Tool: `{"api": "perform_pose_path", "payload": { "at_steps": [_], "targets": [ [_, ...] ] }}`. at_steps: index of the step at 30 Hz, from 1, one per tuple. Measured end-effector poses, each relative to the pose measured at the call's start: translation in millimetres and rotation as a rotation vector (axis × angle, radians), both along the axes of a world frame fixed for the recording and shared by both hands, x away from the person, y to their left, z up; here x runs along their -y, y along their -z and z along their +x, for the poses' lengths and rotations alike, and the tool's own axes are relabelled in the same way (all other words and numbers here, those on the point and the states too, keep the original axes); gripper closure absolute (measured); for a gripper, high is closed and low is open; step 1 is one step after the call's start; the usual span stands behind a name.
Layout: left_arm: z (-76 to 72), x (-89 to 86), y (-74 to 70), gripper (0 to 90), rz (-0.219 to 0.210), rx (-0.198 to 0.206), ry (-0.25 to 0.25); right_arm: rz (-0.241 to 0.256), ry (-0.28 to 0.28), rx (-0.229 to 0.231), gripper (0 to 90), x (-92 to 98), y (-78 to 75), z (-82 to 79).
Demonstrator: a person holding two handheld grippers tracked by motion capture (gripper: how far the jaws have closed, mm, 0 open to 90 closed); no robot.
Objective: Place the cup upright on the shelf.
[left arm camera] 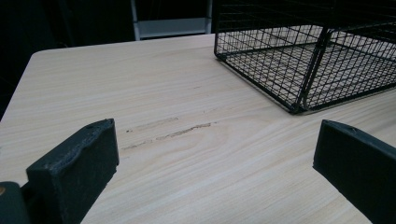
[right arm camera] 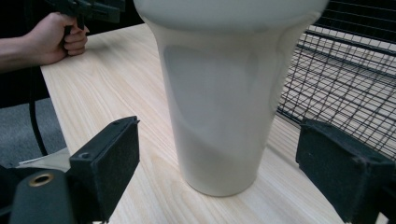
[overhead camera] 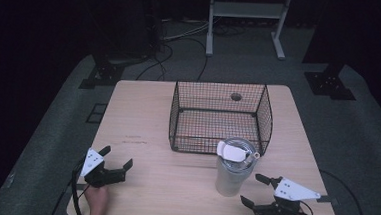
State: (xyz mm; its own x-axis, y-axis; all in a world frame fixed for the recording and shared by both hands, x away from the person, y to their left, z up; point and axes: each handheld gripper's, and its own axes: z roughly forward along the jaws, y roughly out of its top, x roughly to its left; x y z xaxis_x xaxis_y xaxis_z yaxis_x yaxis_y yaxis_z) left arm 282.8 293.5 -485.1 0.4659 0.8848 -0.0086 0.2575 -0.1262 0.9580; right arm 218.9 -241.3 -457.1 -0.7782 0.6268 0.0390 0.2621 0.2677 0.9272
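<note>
Seeing my right gripper [overhead camera: 255, 191] spread wide near the upright tumbler [overhead camera: 232, 170]; left gripper [overhead camera: 117, 156] wide too, basket [overhead camera: 221, 117] behind.

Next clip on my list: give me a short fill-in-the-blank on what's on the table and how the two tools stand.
1. The tumbler stands upright just in front of the black wire ____.
2. The right tool has its jaws ____, with the tumbler ahead of them and not yet gripped.
3. The left tool is open over bare ____, holding nothing.
4. The inside of the basket is ____.

Missing words: basket; open; table; empty
</note>
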Motion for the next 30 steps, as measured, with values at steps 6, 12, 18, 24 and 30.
{"api": "perform_pose_path", "payload": {
  "at_steps": [6,12,18,24,30],
  "targets": [
    [0.1,0.1,0.0,0.0,0.000,0.000,0.001,-0.002,0.011,0.000,12.7,-9.2,-1.5,5.9],
    [0.1,0.0,0.0,0.0,0.000,-0.001,0.000,-0.003,0.017,0.020,12.7,-19.1,-3.6,12.0],
    [0.1,-0.1,0.0,0.0,0.000,-0.001,0.000,-0.003,0.019,0.031,12.7,-23.0,-6.0,17.9],
    [0.0,-0.1,0.0,0.0,0.000,0.000,0.000,0.005,0.014,0.034,12.4,-27.6,-6.2,24.6],
    [0.2,-0.8,0.0,0.0,-0.007,0.000,0.000,0.017,0.015,0.036,11.2,-30.7,-4.6,28.5]
  ]
}}
